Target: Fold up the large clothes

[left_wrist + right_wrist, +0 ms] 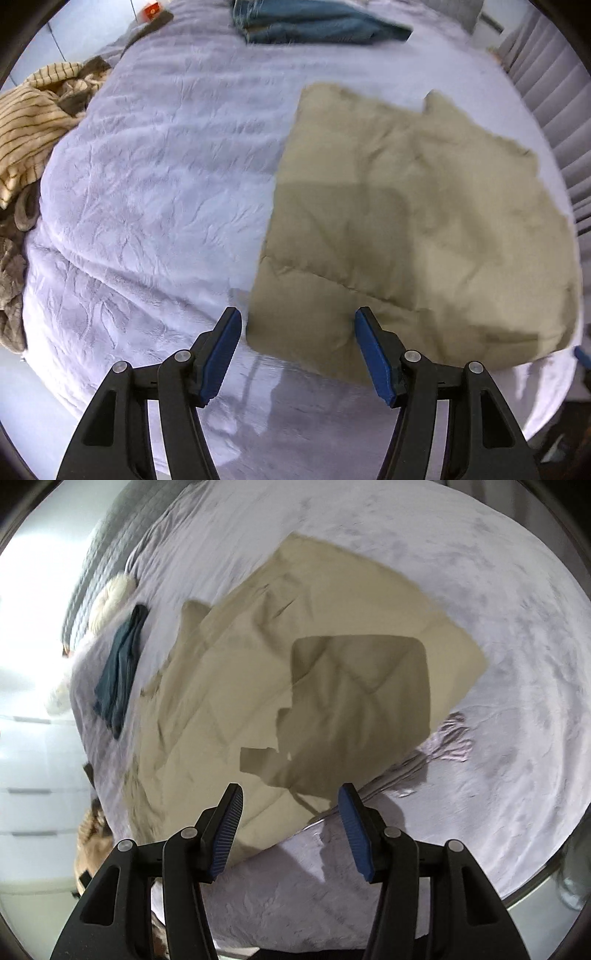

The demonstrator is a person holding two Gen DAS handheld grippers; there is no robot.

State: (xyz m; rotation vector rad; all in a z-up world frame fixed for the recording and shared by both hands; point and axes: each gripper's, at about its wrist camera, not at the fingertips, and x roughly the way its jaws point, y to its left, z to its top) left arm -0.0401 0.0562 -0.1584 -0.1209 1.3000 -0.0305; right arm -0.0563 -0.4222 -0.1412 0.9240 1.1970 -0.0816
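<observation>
A tan garment (406,229) lies spread flat on the lilac bedspread (155,206), folded into a rough rectangle. My left gripper (298,317) is open and empty, hovering above the garment's near left corner. In the right wrist view the same tan garment (295,672) lies across the bed, with a gripper-shaped shadow on it. My right gripper (291,794) is open and empty, above the garment's near edge. Neither gripper touches the cloth.
Folded blue jeans (310,22) lie at the far end of the bed, also in the right wrist view (120,664). A striped cream garment (33,122) is heaped at the bed's left edge. A grey ribbed headboard (554,96) is at the right. A white pillow (110,598) lies beyond the jeans.
</observation>
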